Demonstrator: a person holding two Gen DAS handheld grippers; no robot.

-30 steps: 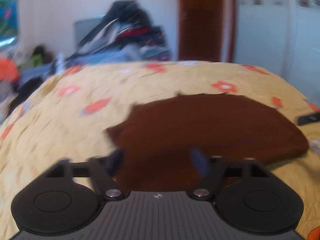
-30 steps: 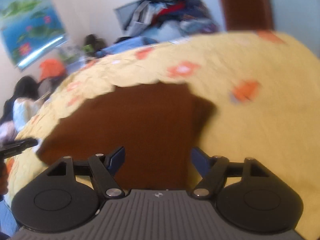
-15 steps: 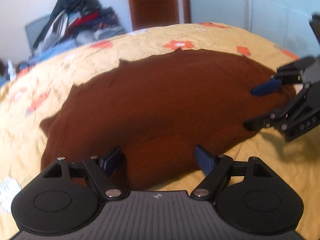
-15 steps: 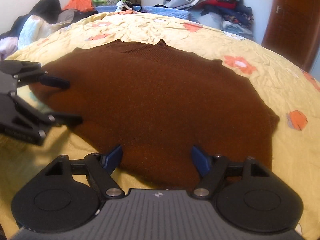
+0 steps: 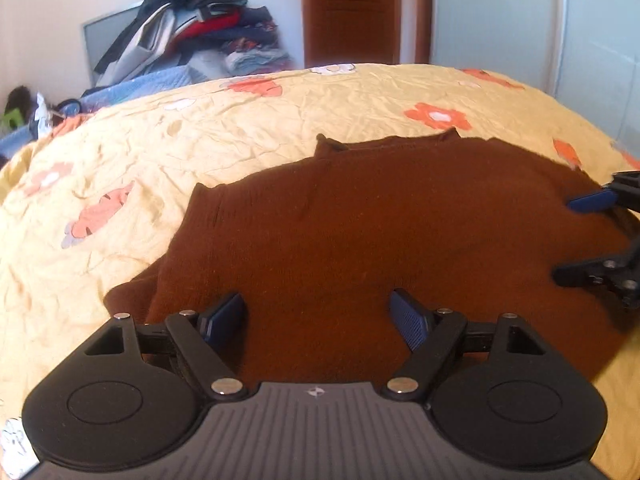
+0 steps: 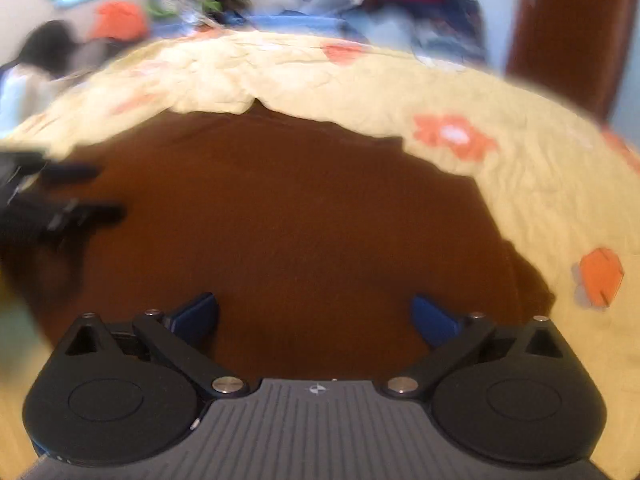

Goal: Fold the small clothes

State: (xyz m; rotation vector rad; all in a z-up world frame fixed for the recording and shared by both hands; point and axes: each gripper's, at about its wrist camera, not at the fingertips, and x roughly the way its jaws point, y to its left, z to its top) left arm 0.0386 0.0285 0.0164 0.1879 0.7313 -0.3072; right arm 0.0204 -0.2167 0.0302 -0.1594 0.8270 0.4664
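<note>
- Broadly, a yellow bedspread with orange flowers point(image 5: 280, 128) fills both views; its wide flat surface serves as the folding surface.
- Spread flat on its near half lies the dark brown knitted garment point(image 5: 360, 232), neck edge at the far side, one sleeve end poking out near left, apparently laid out ready for a first fold.
- Over the garment's near hem hangs the left gripper point(image 5: 318, 314), its jaws parted and opening slightly, nothing between them but cloth below.
- Further right along that hem, the right gripper point(image 6: 314, 316) is opening wide, likewise gripping nothing; each probably readies to pinch a hem corner.
- Far behind, a heap of mixed clothes point(image 5: 192, 24) rests against the wall.
</note>
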